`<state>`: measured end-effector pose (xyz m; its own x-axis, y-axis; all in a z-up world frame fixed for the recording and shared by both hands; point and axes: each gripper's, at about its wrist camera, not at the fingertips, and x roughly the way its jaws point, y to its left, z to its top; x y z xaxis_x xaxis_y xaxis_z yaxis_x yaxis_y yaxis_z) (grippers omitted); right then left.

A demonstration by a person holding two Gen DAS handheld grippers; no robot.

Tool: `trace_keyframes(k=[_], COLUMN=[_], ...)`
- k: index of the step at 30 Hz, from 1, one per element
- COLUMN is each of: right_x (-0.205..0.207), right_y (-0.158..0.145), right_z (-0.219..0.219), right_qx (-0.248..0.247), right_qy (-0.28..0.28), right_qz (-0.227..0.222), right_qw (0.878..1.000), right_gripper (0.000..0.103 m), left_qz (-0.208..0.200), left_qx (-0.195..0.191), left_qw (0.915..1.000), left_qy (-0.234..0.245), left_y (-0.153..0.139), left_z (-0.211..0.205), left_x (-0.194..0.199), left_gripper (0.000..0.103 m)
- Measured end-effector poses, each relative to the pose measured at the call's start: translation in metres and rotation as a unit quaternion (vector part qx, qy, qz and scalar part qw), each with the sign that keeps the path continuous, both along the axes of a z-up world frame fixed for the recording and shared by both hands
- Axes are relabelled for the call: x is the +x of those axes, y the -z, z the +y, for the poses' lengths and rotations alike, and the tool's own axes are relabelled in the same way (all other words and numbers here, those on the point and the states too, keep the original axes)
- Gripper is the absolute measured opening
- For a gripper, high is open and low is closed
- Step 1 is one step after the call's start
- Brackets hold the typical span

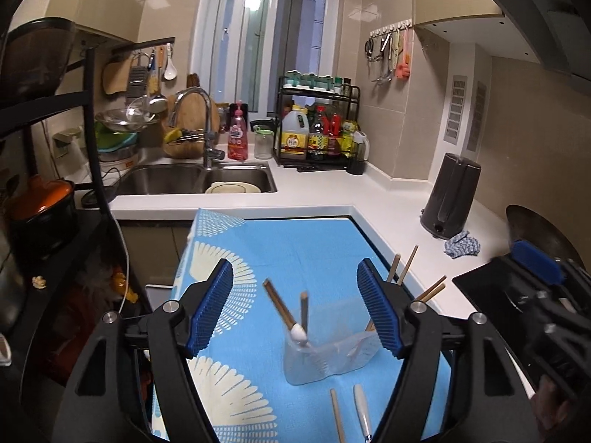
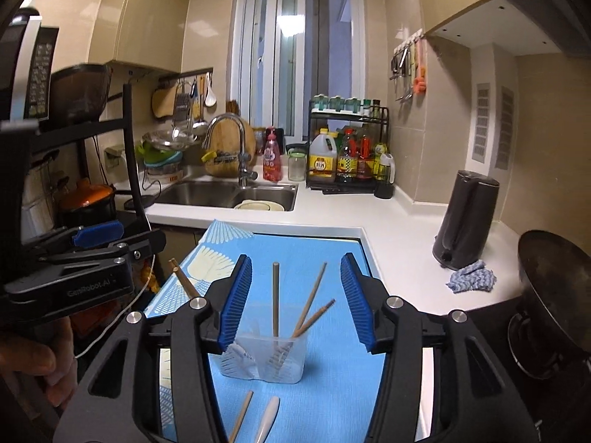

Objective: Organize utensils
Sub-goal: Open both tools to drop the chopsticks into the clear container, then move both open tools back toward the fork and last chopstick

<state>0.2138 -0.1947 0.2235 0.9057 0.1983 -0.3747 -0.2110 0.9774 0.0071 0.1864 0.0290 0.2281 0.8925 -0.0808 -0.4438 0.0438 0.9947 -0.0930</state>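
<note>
A clear plastic holder stands on the blue patterned cloth. Several wooden chopsticks and a grey stick stand in it. A loose wooden chopstick and a white-handled utensil lie on the cloth in front of the holder. My left gripper is open above the holder, empty. My right gripper is open above the holder, empty. The right gripper shows at the right edge of the left wrist view.
A dark kettle and a blue rag sit on the white counter at right. A wok stands far right. The sink, a bottle rack and a black shelf lie beyond.
</note>
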Motion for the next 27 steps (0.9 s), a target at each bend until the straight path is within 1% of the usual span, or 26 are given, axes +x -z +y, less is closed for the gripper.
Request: trace_keyframes(k=[2,5,9,11,12,15,18,20,21,22,23,25,27], right_x=[-0.014,-0.039,-0.064,-0.074,-0.077,-0.089,-0.097,-0.101,-0.104,-0.106,-0.108,-0.112,-0.112], right_y=[0.004,0.019,0.047,0.065,0.074,0.105,0.135,0.154,0.162,0.171,0.178,0.193,0.205], right_z=[-0.005,-0.016,-0.030,-0.035,-0.037,-0.044,-0.044,-0.039,-0.035,-0.029,-0.025,-0.012,0.000], right_qx=[-0.001,0.009,0.028,0.031,0.035,0.047,0.061,0.063,0.057,0.051,0.050,0.043,0.036], right_qy=[0.008,0.025,0.038,0.040,0.040,0.036,0.034,0.027,0.023,0.022,0.018,0.003,-0.011], right_qz=[-0.004,-0.007,0.006,0.022,0.031,0.068,0.103,0.124,0.130,0.135,0.139,0.146,0.150], right_qw=[1.000,1.000,0.999,0.998,0.998,0.996,0.992,0.990,0.990,0.989,0.989,0.988,0.988], right_gripper=[0.052,0.052,0.052,0.051,0.051,0.051,0.050,0.044,0.041,0.032,0.020,0.009,0.008], left_qz=[0.001,0.004,-0.013,-0.026,-0.030,-0.023,-0.006,0.006,0.016,0.024,0.035,0.051,0.067], left_qx=[0.000,0.007,0.023,0.032,0.034,0.040,0.023,0.008,0.000,-0.003,-0.007,-0.018,-0.028], left_qw=[0.9999,0.9998,0.9992,0.9980,0.9977,0.9978,0.9990,0.9992,0.9992,0.9990,0.9986,0.9975,0.9964], left_qy=[-0.011,-0.018,-0.031,-0.049,-0.050,-0.049,-0.039,-0.038,-0.037,-0.037,-0.038,-0.045,-0.043], left_y=[0.007,0.019,0.033,0.042,0.046,0.061,0.079,0.091,0.098,0.105,0.114,0.130,0.146], left_z=[0.004,0.005,0.005,0.004,0.003,0.000,0.001,0.003,0.005,0.005,0.006,0.011,0.013], left_x=[-0.008,-0.020,-0.043,-0.059,-0.066,-0.083,-0.102,-0.115,-0.122,-0.127,-0.134,-0.145,-0.152], left_gripper=[0.068,0.068,0.068,0.068,0.068,0.068,0.068,0.064,0.059,0.053,0.049,0.029,0.022])
